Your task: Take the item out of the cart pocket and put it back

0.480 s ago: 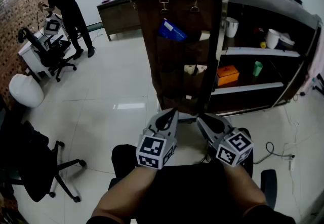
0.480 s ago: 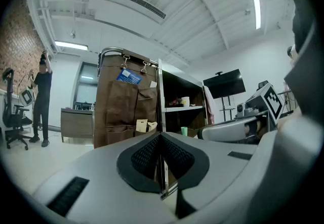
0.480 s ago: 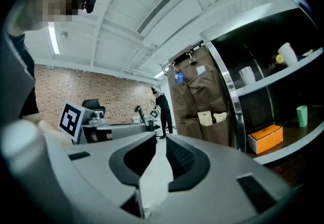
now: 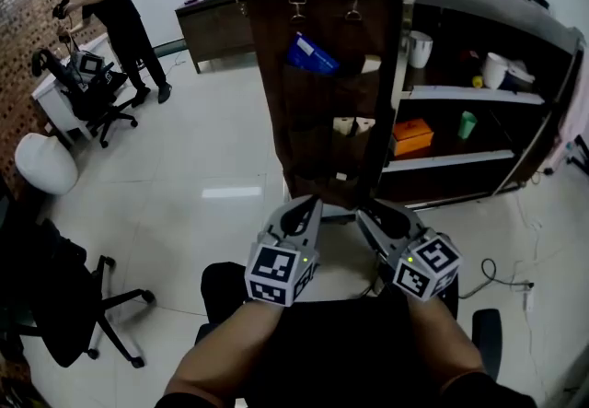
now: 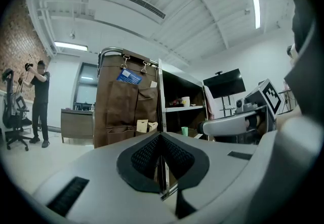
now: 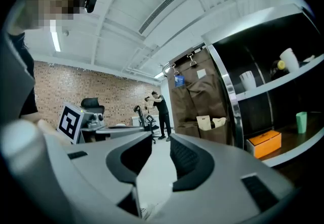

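Blue packet (image 4: pixel 311 54) sits tilted in top pocket (image 4: pixel 317 88), upper centre. Left gripper (image 4: pixel 306 206) closed, right gripper (image 4: pixel 368 217) open, both empty, lower centre, well short.

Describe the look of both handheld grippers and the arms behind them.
The left gripper and right gripper are light grey plastic shells tapering to wedge-shaped jaws lined with black mesh-textured pads. Each carries a cube of black-and-white square markers with a small lit dot. No cables show. The forearms behind them are unsleeved.
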